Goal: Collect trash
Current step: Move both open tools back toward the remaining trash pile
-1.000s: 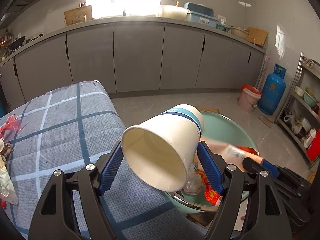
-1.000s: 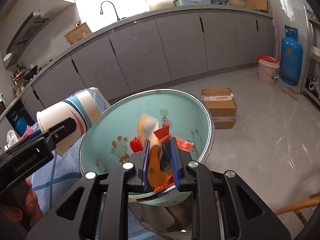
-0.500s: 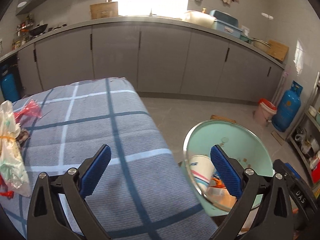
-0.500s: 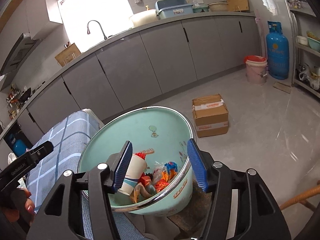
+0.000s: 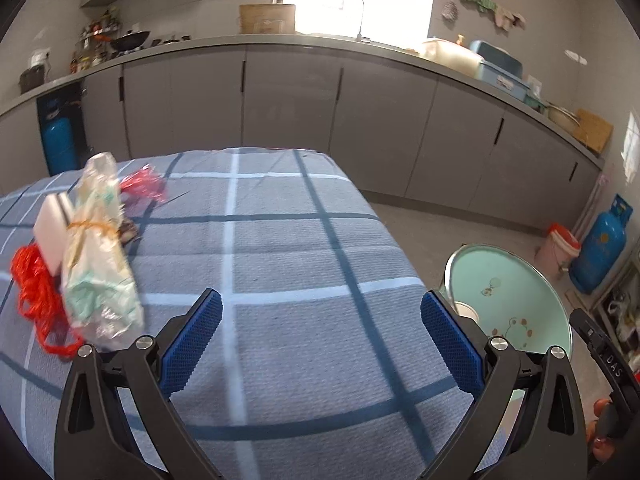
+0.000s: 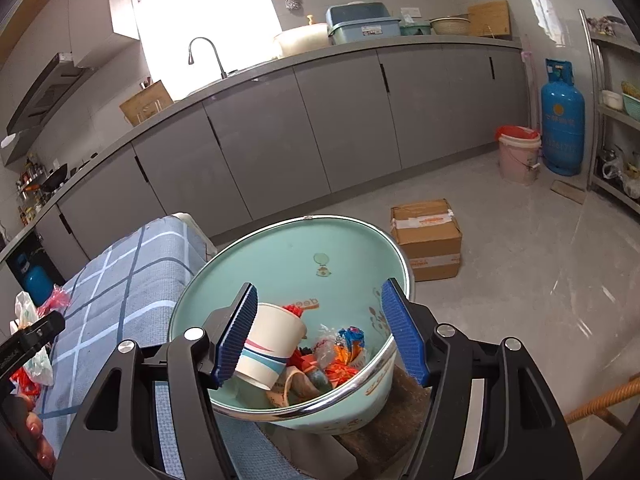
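Kitchen: grey cabinets (image 6: 320, 128) along the wall, sink under a bright window, blue gas cylinder (image 6: 562, 120) and pink bucket (image 6: 518, 156) on a grey floor, cardboard box (image 6: 428, 236) beyond the basin. Table under a blue-grey checked cloth (image 5: 280, 280); mint basin (image 6: 288, 276) sits just off its edge on a low stand.

Changes: a second ago the left gripper (image 5: 320, 338) held the paper cup over the basin; now the cup (image 6: 268, 344) lies tilted in the basin among wrappers (image 6: 340, 356). Left jaws stand fully open, nothing between them, and the view has swung off the basin onto the cloth. The right gripper (image 6: 320, 332) was clamped on an orange wrapper; that is now dropped in too. Its jaws are opening, empty, hovering over the basin.

Meaning: two items binned, both grippers free. Trash left on the cloth, far left: a plastic bag bundle (image 5: 100, 248), red netting (image 5: 38, 292) touching it, a white block (image 5: 50, 228), a red scrap (image 5: 142, 188). Likely next target for the left gripper is that pile.
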Demonstrator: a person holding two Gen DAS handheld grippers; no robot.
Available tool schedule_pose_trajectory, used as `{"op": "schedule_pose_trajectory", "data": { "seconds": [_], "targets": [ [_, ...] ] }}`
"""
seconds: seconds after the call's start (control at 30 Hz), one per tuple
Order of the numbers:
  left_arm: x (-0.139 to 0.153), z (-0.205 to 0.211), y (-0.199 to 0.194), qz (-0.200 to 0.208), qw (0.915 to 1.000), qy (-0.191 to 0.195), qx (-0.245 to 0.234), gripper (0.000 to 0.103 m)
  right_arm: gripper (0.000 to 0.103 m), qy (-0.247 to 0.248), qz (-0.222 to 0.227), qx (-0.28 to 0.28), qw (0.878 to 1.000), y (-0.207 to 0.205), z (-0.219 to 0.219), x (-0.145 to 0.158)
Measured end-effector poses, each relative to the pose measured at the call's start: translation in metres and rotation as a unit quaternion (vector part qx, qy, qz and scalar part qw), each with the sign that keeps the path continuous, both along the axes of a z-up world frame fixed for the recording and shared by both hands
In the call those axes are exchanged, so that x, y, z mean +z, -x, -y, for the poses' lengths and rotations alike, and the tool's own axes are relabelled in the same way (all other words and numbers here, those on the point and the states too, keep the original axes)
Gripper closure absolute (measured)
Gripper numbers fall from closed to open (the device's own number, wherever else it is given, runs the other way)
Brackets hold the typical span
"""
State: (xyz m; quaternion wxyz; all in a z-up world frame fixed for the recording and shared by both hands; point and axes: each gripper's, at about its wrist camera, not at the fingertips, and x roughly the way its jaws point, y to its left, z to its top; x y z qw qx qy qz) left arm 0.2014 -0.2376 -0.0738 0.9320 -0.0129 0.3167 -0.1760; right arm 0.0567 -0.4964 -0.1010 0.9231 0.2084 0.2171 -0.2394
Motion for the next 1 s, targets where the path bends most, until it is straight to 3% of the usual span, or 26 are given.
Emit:
{"op": "schedule_pose_trajectory", "data": {
  "seconds": [0.37,0.77,1.0],
  "targets": [
    [0.003,-0.081,0.015,-0.002,0.9965,0.012,0.082,0.005,0.033,0.046,-0.006,0.049,0.998,-0.015,-0.044,0.008],
    [-0.009,-0.181,0.019,-0.020,0.9849,-0.004,0.172,0.005,0.024,0.095,-0.029,0.121,0.988,-0.043,-0.107,0.007],
    [-0.010,-0.211,0.000,-0.032,0.9774,-0.004,0.209,0.005,0.021,0.081,-0.041,0.159,0.983,-0.060,-0.138,0.005]
  ]
}}
